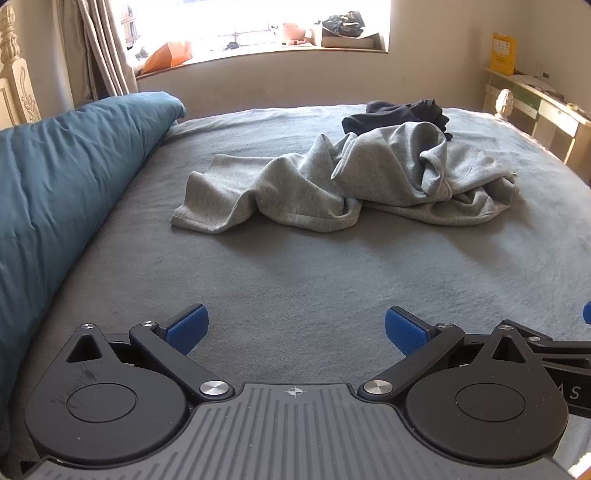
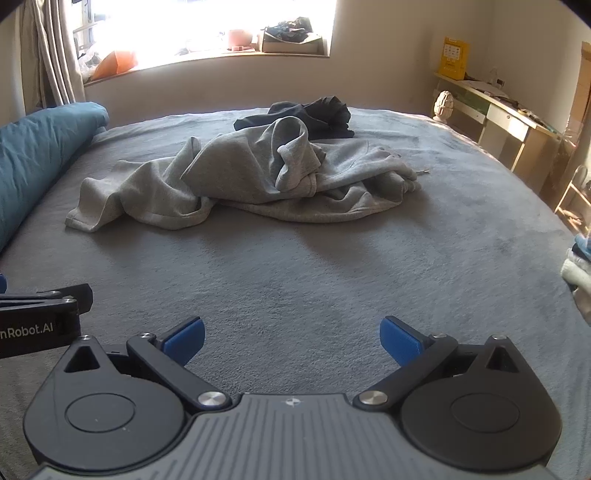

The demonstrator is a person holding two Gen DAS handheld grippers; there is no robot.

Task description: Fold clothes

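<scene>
a crumpled grey garment (image 1: 343,181) is spread on the grey bed cover (image 1: 295,280), with a dark garment (image 1: 399,114) bunched just behind it. the left gripper (image 1: 295,328) and right gripper (image 2: 291,334) are held side by side above the bare cover, well short of the clothes. both are spread wide and nothing is grasped.

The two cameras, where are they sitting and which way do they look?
Left wrist view: sits on the left gripper, low over the grey bed, facing the window; its open blue fingers and a bit of the other gripper show.
Right wrist view: sits on the right gripper, facing the same way; open fingers show, left gripper's edge alongside.
Both share the crumpled grey hoodie, dark garment and blue duvet.
</scene>
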